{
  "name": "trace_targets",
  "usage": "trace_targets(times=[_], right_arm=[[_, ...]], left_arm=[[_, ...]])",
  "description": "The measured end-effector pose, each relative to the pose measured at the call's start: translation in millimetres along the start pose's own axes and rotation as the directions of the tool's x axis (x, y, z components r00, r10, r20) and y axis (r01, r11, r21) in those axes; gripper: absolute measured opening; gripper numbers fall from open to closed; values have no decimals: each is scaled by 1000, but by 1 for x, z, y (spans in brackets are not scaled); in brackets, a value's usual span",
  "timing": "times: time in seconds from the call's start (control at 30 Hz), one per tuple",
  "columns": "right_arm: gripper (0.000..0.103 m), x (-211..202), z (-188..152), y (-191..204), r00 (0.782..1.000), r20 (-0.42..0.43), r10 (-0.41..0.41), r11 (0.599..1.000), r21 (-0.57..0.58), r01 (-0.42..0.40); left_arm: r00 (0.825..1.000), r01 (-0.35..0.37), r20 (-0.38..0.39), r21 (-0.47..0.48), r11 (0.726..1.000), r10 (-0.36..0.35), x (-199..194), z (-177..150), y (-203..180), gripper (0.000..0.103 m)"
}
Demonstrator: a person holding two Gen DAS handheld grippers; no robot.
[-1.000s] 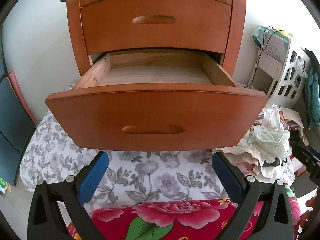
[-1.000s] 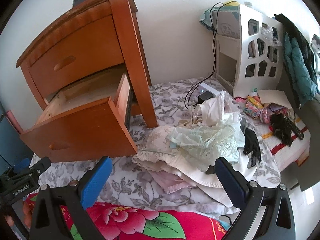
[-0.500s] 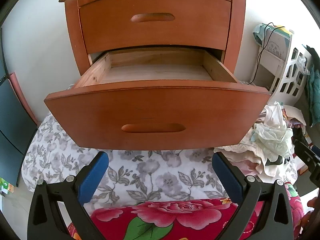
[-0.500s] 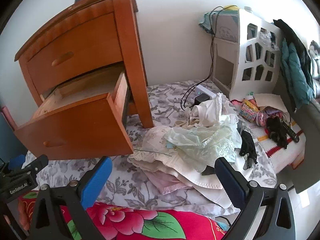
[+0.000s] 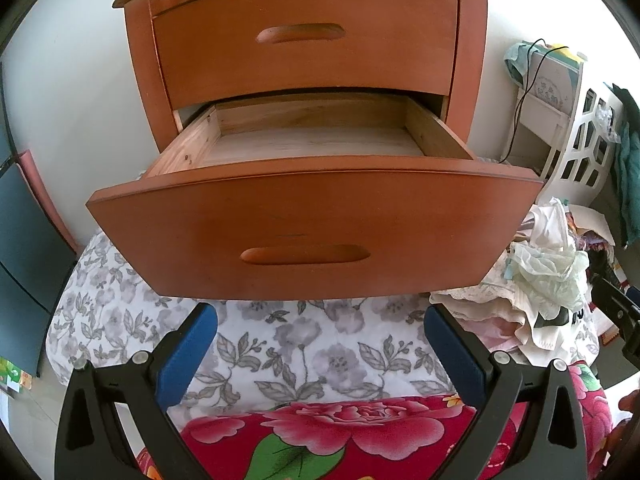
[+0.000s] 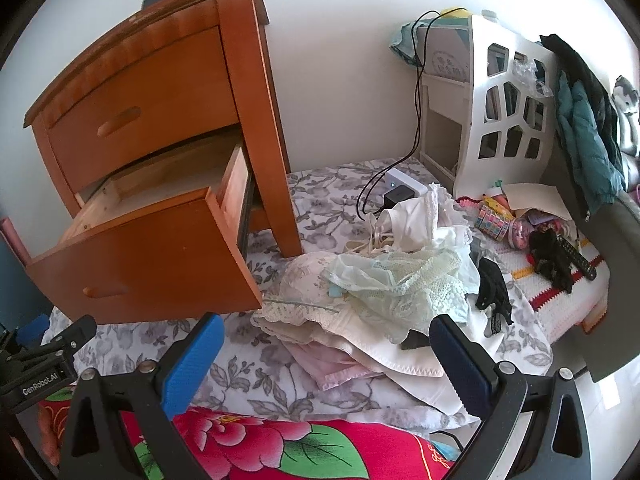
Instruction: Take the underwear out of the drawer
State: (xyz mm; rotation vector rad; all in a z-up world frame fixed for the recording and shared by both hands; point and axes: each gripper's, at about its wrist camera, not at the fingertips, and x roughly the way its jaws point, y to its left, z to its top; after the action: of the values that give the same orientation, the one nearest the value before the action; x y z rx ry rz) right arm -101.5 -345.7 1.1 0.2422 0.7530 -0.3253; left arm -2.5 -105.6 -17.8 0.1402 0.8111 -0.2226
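White-walled room, with a wooden nightstand [image 5: 304,52] set on the grey-flowered bed sheet [image 5: 304,344]. Lower drawer [image 5: 312,236] pulled well out, at 12 o'clock from the left hand-held gripper [image 5: 320,316]. Only bare wood visible inside, though with the front strip of the bottom hidden behind the drawer front. Underwear pile [image 6: 384,292] lying outside on the sheet, at 12 to 1 o'clock from the right hand-held gripper [image 6: 326,326] and at 3 o'clock in the left wrist view, near the nightstand leg. Both hand-held grippers spread wide, with nothing between the blue pads [image 6: 192,360].

Probably close to the end of the task, judging from the bare drawer. To do the step well:

- Raise the left hand-held gripper above the drawer front and look down over the edge, to check the hidden strip and the corners before calling the drawer empty.
- If finding a piece there, come from above and keep the jaws wide until both pads pass the fabric.
- Pinch a thick fold, not a lace edge or a strap.
- Lift straight up, clear of the wooden rim, to avoid snagging.
- Carry toward 3 o'clock and release over the pile, not on the white power strip [image 6: 408,184] behind it.
- Keep the right hand-held gripper away from the drawer side, to avoid pushing it shut.
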Motion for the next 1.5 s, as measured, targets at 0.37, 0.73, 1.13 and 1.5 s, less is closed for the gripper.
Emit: trace_targets(times=[0.37, 0.73, 1.13, 1.5], right_arm=[[103, 2, -1, 0, 1000, -9, -2, 1000, 2, 2], [103, 2, -1, 0, 1000, -11, -4, 1000, 1, 4], [103, 2, -1, 0, 1000, -11, -4, 1000, 1, 4], [103, 3, -1, 0, 1000, -12, -4, 1000, 0, 4]], left_arm=[[1000, -1, -2, 1, 1000, 1, 1, 0, 1, 103], [1000, 4, -5, -5, 1000, -4, 2, -1, 3, 103], [1000, 5, -6, -5, 1000, -5, 2, 0, 3, 103], [1000, -4, 5, -16, 1000, 4, 0, -2, 2, 103]])
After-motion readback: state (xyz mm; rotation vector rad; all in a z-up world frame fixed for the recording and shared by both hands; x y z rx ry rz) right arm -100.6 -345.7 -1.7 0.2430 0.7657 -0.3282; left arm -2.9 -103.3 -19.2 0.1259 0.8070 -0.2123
